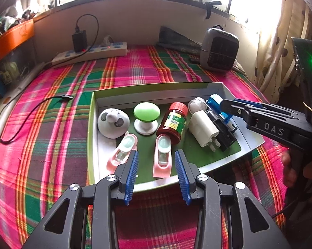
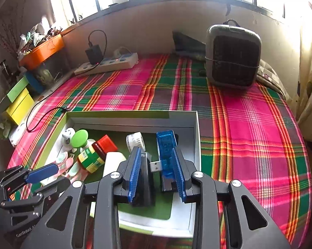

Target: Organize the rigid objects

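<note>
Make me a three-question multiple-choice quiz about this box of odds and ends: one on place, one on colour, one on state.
1. Where does the blue USB adapter lie?
A. in the box
B. on the cloth
C. on the sill

2. What colour is the bottle cap?
A. green
B. red
C. white

3. How does the bottle sit?
A. upright
B. on its side
C. held in a gripper

A: it rests inside the box's right wall.
B: the cap is plainly red.
B: it lies tipped over, touched by neither gripper.
</note>
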